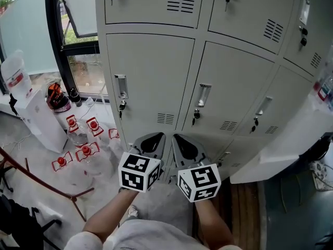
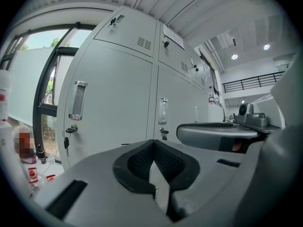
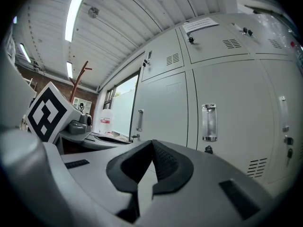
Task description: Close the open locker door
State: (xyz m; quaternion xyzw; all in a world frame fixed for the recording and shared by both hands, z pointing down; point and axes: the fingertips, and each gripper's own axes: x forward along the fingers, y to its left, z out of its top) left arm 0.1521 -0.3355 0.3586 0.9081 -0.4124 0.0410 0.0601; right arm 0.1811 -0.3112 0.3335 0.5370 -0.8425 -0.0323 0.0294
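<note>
A bank of pale grey lockers point(image 1: 156, 77) fills the head view. At the lower right a white door panel point(image 1: 283, 147) stands swung out from the bottom row, toward me. My left gripper point(image 1: 151, 142) and right gripper point(image 1: 186, 149) hang side by side in front of the lower lockers, left of that panel and touching nothing. Both are shut and empty. In the left gripper view the pads of the left gripper point(image 2: 152, 143) meet in front of a closed door's handle point(image 2: 78, 100). The right gripper point(image 3: 152, 143) likewise faces closed doors point(image 3: 209, 122).
Several water bottles with red labels point(image 1: 86, 150) lie on the floor at the left, beside a large water jug point(image 1: 15, 79) and a window point(image 1: 78, 46). A red-brown wooden stand point(image 1: 47, 184) crosses the lower left. Keys hang in the locks point(image 1: 122, 107).
</note>
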